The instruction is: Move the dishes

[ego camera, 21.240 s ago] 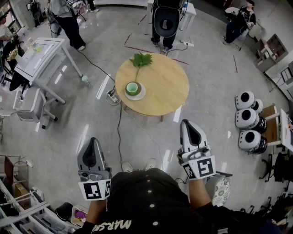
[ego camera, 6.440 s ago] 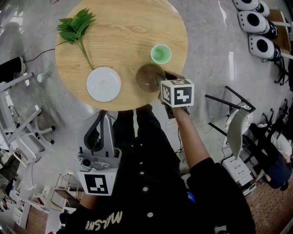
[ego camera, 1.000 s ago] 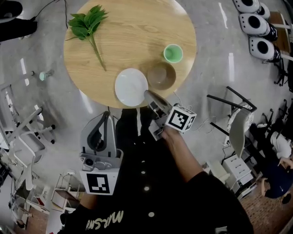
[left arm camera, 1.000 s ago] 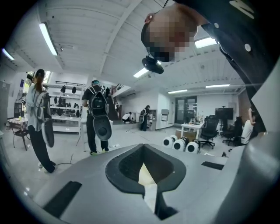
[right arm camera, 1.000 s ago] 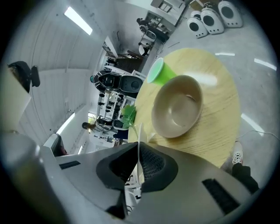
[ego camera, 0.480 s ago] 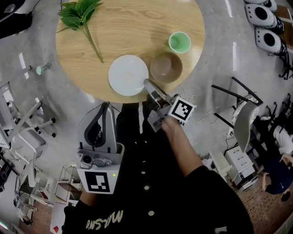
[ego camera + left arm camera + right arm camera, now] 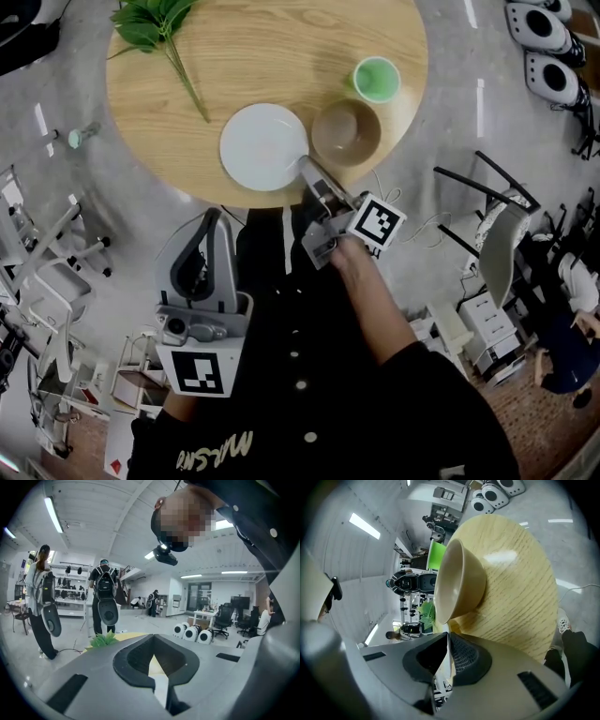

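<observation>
My right claw (image 7: 307,170) is clamped on the thin rim of the white plate (image 7: 262,145), which seems to lie flat by the near edge of the round table (image 7: 281,47). The brown bowl (image 7: 346,132) sits just beside it toward the right edge; I cannot tell if they touch. The green cup (image 7: 377,78) stands beyond the bowl. With the three dishes grouped, I judge the move nearly done, only the release being left. The plate is round, shallow, glossy and empty. My left claw (image 7: 210,219) hangs off the table, jaws together on nothing.
</observation>
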The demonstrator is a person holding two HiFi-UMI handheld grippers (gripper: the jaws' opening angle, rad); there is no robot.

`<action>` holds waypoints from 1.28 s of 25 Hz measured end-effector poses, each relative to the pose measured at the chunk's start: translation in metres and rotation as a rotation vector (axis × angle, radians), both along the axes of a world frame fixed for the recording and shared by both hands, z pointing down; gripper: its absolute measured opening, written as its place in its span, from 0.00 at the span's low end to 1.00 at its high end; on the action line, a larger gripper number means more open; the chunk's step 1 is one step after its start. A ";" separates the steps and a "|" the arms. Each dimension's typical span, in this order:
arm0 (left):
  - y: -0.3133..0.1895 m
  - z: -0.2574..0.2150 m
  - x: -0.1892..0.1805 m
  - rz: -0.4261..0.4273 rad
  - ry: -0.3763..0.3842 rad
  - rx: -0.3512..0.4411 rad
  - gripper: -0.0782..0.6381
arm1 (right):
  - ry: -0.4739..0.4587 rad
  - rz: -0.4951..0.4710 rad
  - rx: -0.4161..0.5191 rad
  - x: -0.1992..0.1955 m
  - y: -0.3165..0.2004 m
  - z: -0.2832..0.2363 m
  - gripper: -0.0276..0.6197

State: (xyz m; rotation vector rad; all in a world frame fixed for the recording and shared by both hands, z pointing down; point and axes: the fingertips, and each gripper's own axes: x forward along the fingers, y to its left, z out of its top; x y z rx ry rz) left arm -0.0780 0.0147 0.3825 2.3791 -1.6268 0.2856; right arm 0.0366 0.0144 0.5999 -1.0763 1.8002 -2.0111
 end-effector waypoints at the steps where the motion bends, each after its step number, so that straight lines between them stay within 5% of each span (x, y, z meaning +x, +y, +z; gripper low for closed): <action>1: 0.000 0.001 -0.001 -0.001 0.001 -0.002 0.13 | -0.002 0.003 -0.015 0.000 0.000 0.001 0.09; 4: -0.001 0.004 -0.003 -0.007 0.005 -0.007 0.13 | -0.017 0.004 -0.039 -0.002 -0.001 0.002 0.23; 10: 0.002 0.006 -0.004 -0.010 0.005 -0.012 0.13 | 0.051 -0.029 -0.068 -0.005 0.000 0.002 0.28; 13: 0.003 0.005 -0.003 -0.011 0.005 -0.012 0.13 | 0.183 -0.095 -0.048 -0.006 0.000 0.000 0.35; 17: 0.003 0.001 0.002 -0.006 0.007 -0.001 0.13 | 0.354 -0.174 0.027 -0.002 0.001 -0.003 0.34; 22: 0.001 -0.015 0.006 -0.004 -0.001 0.030 0.13 | 0.374 -0.236 0.055 -0.001 0.012 -0.012 0.32; 27: 0.002 -0.051 0.002 -0.019 -0.011 0.084 0.13 | 0.396 -0.402 0.229 -0.010 0.034 -0.068 0.24; 30: 0.000 -0.078 -0.002 -0.037 -0.006 0.117 0.13 | 0.448 -0.423 0.419 -0.001 0.023 -0.128 0.17; 32: -0.004 -0.098 -0.001 -0.047 0.004 0.151 0.13 | 0.519 -0.409 0.557 0.014 0.003 -0.172 0.04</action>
